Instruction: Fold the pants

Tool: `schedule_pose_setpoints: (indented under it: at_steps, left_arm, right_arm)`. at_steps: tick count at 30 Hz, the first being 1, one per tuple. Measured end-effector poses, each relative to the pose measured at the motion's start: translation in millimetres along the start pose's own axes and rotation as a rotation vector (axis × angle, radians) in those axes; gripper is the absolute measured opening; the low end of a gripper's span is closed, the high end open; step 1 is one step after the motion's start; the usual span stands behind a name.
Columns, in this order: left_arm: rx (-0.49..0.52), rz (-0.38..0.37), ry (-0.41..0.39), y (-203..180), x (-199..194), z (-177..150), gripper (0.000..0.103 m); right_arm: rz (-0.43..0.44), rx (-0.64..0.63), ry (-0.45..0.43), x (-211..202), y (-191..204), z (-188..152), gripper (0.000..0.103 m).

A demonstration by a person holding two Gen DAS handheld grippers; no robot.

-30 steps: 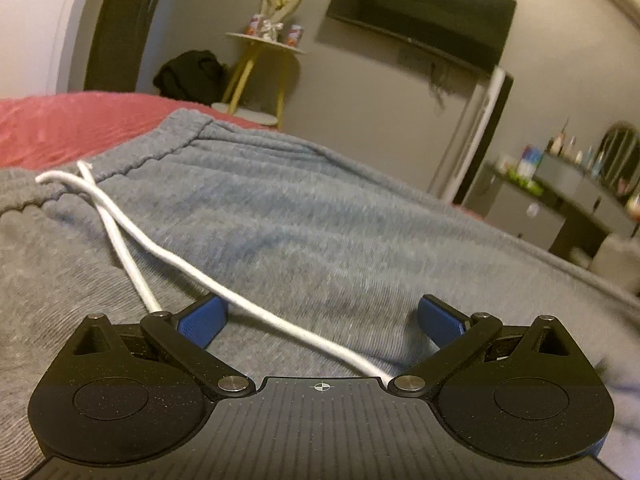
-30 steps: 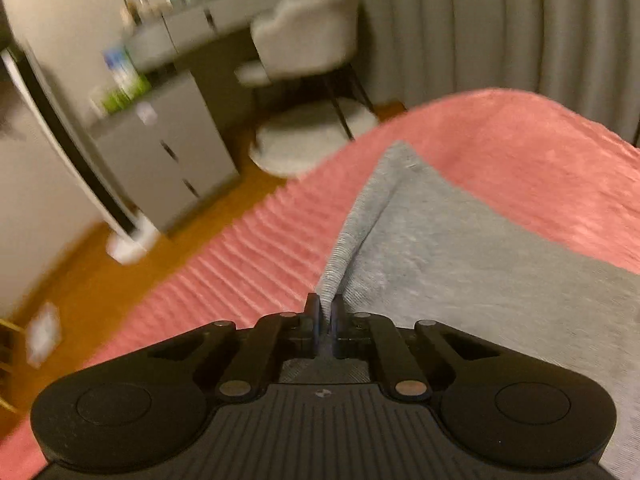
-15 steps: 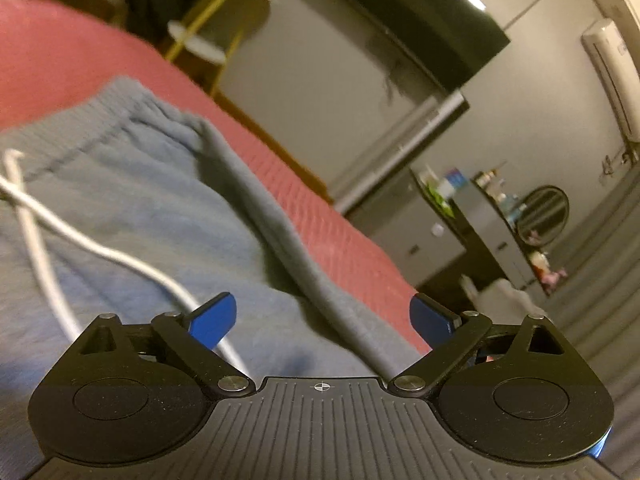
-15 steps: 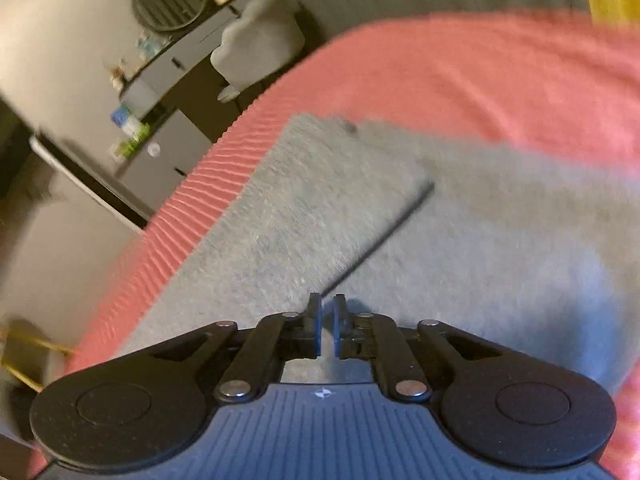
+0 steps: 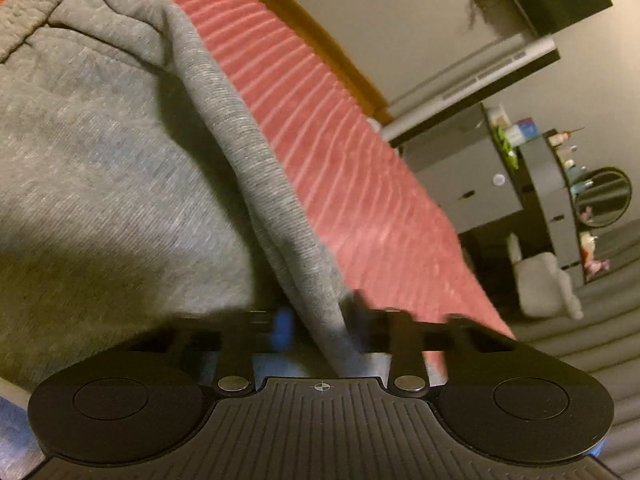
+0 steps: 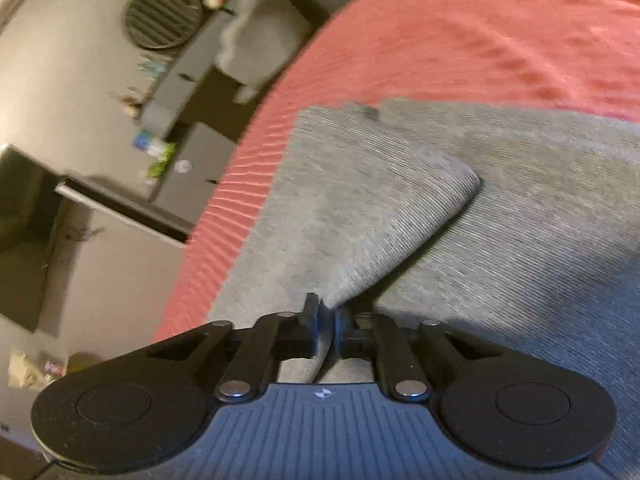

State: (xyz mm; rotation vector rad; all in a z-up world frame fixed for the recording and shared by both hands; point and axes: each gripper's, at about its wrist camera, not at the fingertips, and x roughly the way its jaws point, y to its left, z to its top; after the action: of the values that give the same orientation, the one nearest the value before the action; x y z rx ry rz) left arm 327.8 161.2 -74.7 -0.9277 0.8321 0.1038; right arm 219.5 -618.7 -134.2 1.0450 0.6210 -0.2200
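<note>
Both tongs pinch the grey sweatpants (image 5: 100, 168) lying on the red bedspread (image 5: 340, 152) — left gripper (image 5: 320, 328) on a side ridge, right gripper (image 6: 325, 326) on a folded-over leg — either thin bite could slip, spoiling the fold.

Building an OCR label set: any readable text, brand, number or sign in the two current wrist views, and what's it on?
None readable.
Bottles and boxes on the grey dresser: labels too small and blurred.
Gripper bodies: only a crosshair mark, no text.
Grey pants and red bedspread: no print visible.
</note>
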Motion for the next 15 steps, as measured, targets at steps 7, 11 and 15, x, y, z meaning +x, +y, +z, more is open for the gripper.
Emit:
schedule_pose_setpoints:
  at_steps: [7,11,15]
  left_arm:
    - [0.126,-0.167,-0.159,-28.5,-81.8,-16.3,0.008]
    - [0.200,-0.266,-0.213,-31.8,-161.2,-51.5,0.008]
    - [0.174,-0.288,-0.221,1.9,-216.1,-114.1,0.009]
  right_arm:
    - [0.049,-0.015,-0.013,-14.5,21.6,11.0,0.005]
    - [0.148,-0.024,-0.098,-74.0,31.7,27.7,0.004]
    - [0.188,-0.073,-0.172,-137.7,12.1,30.6,0.004]
